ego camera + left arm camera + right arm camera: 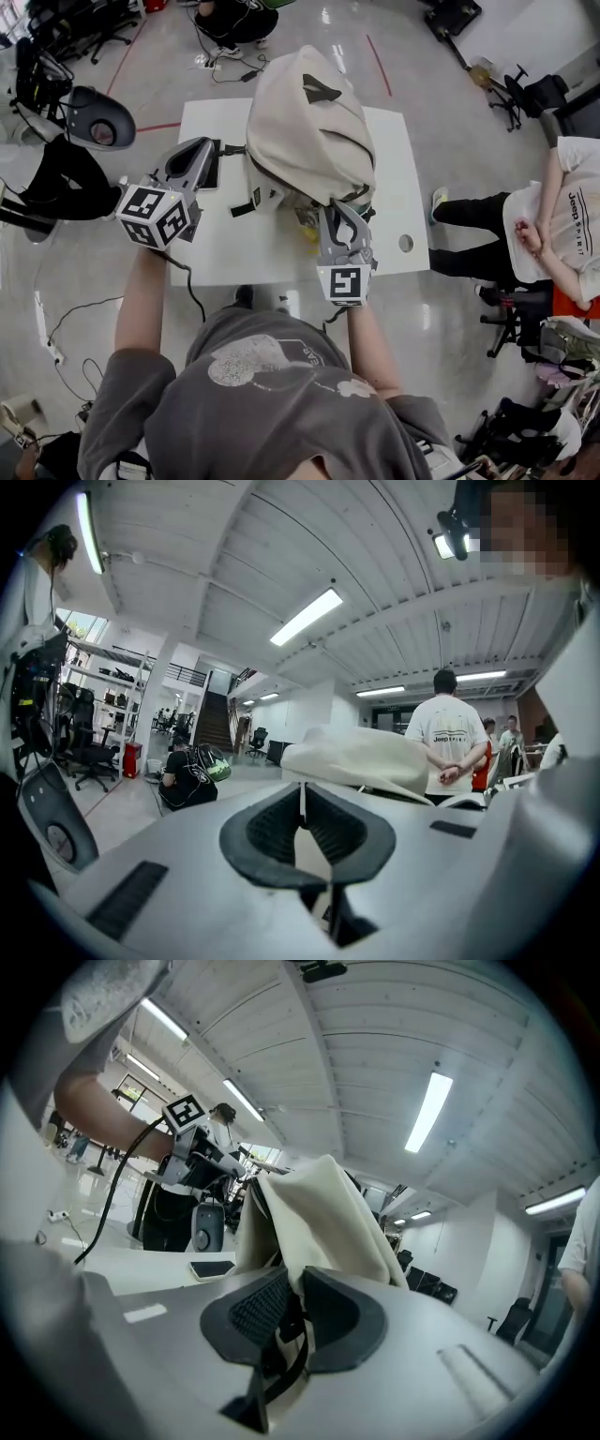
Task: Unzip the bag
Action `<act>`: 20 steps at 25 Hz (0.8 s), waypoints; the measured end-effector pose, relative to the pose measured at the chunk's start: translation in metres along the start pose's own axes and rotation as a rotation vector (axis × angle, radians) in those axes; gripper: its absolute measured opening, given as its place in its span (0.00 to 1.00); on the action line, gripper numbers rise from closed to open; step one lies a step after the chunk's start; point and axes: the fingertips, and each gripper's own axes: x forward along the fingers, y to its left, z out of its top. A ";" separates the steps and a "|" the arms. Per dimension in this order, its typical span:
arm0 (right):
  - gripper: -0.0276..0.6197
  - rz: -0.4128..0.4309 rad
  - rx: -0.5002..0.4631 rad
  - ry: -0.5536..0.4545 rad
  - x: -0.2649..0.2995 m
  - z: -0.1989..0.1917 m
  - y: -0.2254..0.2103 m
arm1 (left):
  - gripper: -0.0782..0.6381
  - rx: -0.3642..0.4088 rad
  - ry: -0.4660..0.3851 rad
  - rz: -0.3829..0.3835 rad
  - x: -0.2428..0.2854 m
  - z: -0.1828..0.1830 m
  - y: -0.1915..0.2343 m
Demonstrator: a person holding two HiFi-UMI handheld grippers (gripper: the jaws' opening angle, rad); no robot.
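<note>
Backpack (309, 131) stands just right of the left gripper (214, 147), whose jaws sit together, seemingly empty, while the right gripper (343, 210) clamps its near-right fabric.

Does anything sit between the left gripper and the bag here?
Nothing visible does. The left gripper, jaws together and empty, looks straight at the bag. A phone lies flat on the table beside it, not in the way. The right gripper is clamped on the bag's fabric.
</note>
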 end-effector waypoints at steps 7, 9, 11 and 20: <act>0.17 0.005 0.054 -0.054 -0.015 0.013 0.000 | 0.30 0.103 0.011 0.010 -0.006 -0.027 -0.048; 0.18 0.000 0.082 -0.054 -0.023 0.017 -0.001 | 0.31 0.094 0.016 0.007 -0.010 -0.034 -0.063; 0.18 0.000 0.107 -0.065 -0.031 0.020 -0.001 | 0.31 0.093 0.027 0.004 -0.016 -0.039 -0.079; 0.11 0.026 0.266 -0.108 -0.081 -0.002 0.011 | 0.28 0.079 0.043 0.015 -0.054 -0.053 -0.150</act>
